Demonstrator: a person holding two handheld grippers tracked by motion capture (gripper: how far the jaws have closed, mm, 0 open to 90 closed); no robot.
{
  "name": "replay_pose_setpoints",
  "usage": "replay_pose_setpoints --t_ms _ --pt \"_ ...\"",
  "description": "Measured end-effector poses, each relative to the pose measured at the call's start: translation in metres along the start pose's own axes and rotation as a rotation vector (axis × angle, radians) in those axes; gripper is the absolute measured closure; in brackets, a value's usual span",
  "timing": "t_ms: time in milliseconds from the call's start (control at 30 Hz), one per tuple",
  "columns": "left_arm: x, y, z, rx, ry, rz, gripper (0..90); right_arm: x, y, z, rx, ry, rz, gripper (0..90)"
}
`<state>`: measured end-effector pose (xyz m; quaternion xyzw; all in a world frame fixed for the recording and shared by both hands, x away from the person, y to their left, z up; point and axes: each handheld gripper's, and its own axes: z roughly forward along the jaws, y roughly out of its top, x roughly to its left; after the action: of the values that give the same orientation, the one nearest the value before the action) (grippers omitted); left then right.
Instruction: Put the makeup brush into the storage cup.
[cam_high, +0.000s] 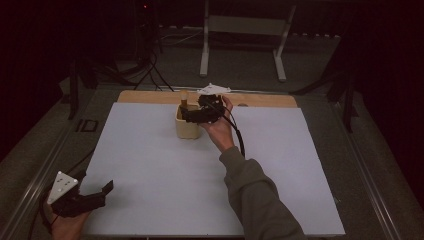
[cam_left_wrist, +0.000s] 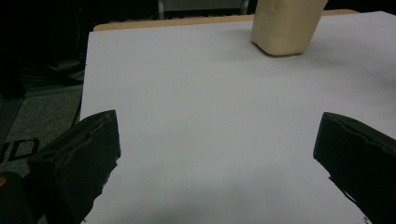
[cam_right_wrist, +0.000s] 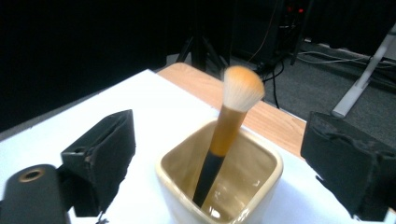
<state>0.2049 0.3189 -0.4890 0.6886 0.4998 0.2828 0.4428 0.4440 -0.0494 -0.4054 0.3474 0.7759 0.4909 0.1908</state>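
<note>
Hovering my right gripper (cam_right_wrist: 219, 154), jaws wide, over the cream square ceramic cup (cam_right_wrist: 261, 184), I judge its wooden-handled makeup brush (cam_right_wrist: 229, 123) light, graspable mid-handle; left gripper (cam_left_wrist: 217, 158) wide, near.

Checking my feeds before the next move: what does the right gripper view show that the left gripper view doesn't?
Right gripper view: a brush standing bristles-up inside the cream cup, between open right tongs. Left gripper view: the cup's outer wall from afar, beyond open left tongs over bare white table. Shared: cup, white table, wooden edge.
</note>
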Motion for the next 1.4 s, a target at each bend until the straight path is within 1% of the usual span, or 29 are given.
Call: replay_pose_setpoints --t_ms 100,233,267,300,367,400,467,500,567,633,667,700,767,1033,1067,1100,1133,1167,1200,1267,1400 --pt "0.0 0.0 -0.001 -0.001 0.001 0.0 1.8 0.0 -0.001 -0.004 0.01 -0.003 -0.012 9.6" --pt "-0.001 0.0 -0.001 -0.002 0.003 0.001 1.8 -0.002 -0.003 -0.007 0.011 0.0 -0.003 9.7" --pt "-0.001 0.0 -0.001 -0.003 0.002 0.0 1.8 -0.005 -0.008 -0.01 0.031 -0.002 0.013 9.6" --pt "-0.001 0.0 0.0 -0.002 0.004 0.002 1.8 -0.006 -0.009 -0.01 0.034 0.0 0.015 9.6" --pt "-0.001 0.0 0.0 -0.001 0.002 0.004 1.8 -0.008 -0.012 -0.013 0.051 -0.011 0.018 9.6" --pt "-0.002 0.0 0.0 0.001 0.002 0.005 1.8 -0.01 -0.013 -0.015 0.058 -0.005 0.018 9.6" --pt "-0.001 0.0 0.0 0.001 0.002 0.004 1.8 -0.012 -0.015 -0.021 0.065 -0.018 0.012 9.7" --pt "-0.001 0.0 0.0 -0.001 0.004 0.003 1.8 -0.013 -0.016 -0.024 0.07 -0.014 0.011 9.6" --pt "-0.001 0.0 0.0 -0.001 0.003 0.003 1.8 -0.015 -0.017 -0.03 0.078 -0.025 0.002 9.7" --pt "-0.001 0.0 0.0 0.002 -0.001 0.002 1.8 -0.017 -0.02 -0.038 0.098 -0.009 0.007 9.6" --pt "-0.001 0.0 0.0 0.002 -0.001 0.002 1.8 -0.017 -0.02 -0.038 0.098 -0.009 0.007 9.6" --pt "-0.001 0.0 0.0 0.006 0.0 0.007 1.8 -0.018 -0.024 -0.045 0.126 -0.017 -0.014 9.6" --pt "-0.001 0.0 0.0 0.003 0.001 0.002 1.8 -0.018 -0.027 -0.051 0.139 -0.016 -0.028 9.6" --pt "-0.001 0.0 0.0 0.002 0.001 -0.003 1.8 -0.023 -0.044 -0.084 0.131 -0.005 -0.035 9.7" --pt "-0.001 0.0 0.001 0.003 0.0 -0.002 1.8 -0.023 -0.047 -0.088 0.136 -0.008 -0.038 9.7" --pt "-0.001 0.0 0.001 0.004 0.0 -0.003 1.8 -0.023 -0.051 -0.091 0.146 -0.022 -0.042 9.7" --pt "-0.001 0.0 0.001 0.005 0.0 -0.002 1.8 -0.023 -0.054 -0.095 0.15 -0.027 -0.053 9.7" --pt "-0.001 0.0 0.001 0.005 0.0 -0.002 1.8 -0.023 -0.054 -0.095 0.15 -0.027 -0.053 9.7" --pt "-0.001 0.001 0.001 0.008 -0.001 0.0 1.8 -0.024 -0.063 -0.102 0.16 -0.029 -0.06 9.7" --pt "-0.001 0.001 0.001 0.008 -0.002 0.001 1.8 -0.026 -0.069 -0.109 0.153 -0.029 -0.056 9.7" --pt "-0.001 0.001 0.001 0.007 -0.002 -0.003 1.8 -0.032 -0.081 -0.126 0.133 -0.028 -0.034 9.7"
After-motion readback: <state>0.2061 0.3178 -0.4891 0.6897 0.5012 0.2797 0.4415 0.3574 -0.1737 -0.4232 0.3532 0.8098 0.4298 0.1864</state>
